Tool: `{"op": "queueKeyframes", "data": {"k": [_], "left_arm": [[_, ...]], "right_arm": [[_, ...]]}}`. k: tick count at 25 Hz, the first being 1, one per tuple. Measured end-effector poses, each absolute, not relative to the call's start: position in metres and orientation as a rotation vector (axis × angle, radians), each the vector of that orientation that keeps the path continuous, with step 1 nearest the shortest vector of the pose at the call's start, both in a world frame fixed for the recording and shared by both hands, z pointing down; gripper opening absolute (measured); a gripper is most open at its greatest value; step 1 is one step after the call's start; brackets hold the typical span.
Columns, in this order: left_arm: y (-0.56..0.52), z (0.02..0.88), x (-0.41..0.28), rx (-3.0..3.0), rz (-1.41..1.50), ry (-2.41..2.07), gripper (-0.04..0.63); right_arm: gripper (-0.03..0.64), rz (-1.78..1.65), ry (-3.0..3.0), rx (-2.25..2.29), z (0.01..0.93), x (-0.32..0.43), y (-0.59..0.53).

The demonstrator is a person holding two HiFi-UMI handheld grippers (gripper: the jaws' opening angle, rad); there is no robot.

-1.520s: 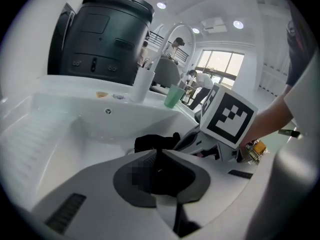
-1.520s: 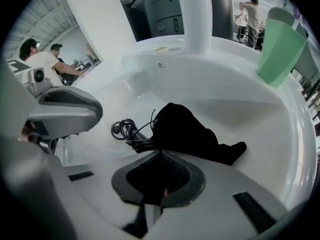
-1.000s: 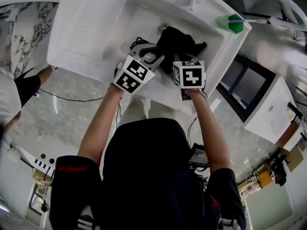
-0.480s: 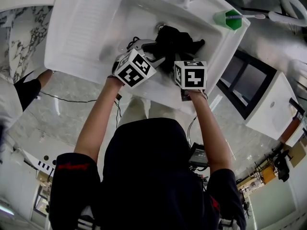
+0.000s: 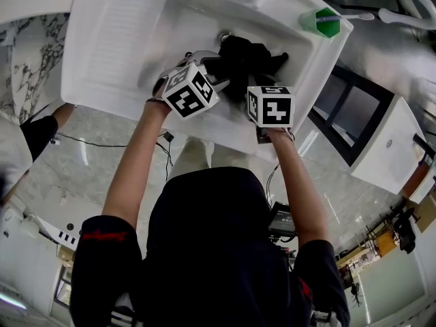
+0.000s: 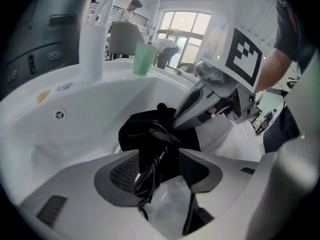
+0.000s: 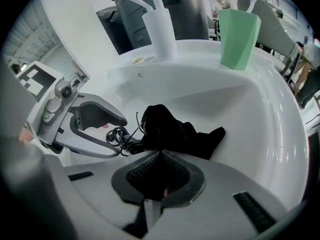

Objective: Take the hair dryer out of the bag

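Filling most of the head view is the white sink [image 5: 122, 39]; all the action is down in its basin. The black bag [image 5: 248, 54] lies crumpled on the basin floor beside the drain, not lifted clear.

The right gripper [image 7: 161, 159] has its jaws closed tight on a fold of the bag's fabric, which anchors it. The left gripper [image 6: 160, 166] stands wide, its jaws having just been opening. A bundle lies in the gap between them, but the pads are not clamped on it. A green cup [image 5: 320, 24] with a toothbrush sits on the sink rim, well apart and not involved.

That bundle is a coiled black cord [image 7: 119, 136], spilling from the bag's near side towards the left gripper.

The hair dryer body shows in no view, so it is probably inside the bag or buried in the folds.

Progress looks early. The bag is secured and the cord is exposed, but the dryer is not out. Left to do, as I judge it:
- The left gripper closes on the cord or the dryer body.
- It draws the dryer free while the right gripper holds the bag down.
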State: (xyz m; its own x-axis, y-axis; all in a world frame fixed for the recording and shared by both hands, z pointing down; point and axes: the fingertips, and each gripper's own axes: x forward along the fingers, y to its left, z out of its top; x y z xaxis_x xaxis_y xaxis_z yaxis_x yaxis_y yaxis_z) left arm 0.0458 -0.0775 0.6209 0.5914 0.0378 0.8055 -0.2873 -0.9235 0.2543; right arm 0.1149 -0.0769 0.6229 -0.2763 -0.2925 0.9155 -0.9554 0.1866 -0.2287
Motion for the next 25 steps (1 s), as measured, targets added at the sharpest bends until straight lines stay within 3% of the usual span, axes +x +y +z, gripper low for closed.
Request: {"op": "queueKeyframes", "data": {"k": [25], "left_arm": [[-0.068,0.673,0.069,2.473,1.464,0.092,0.264]], "right_arm": [[0.04,1.188,-1.704,1.203,0.623,0.116,-0.078]]}}
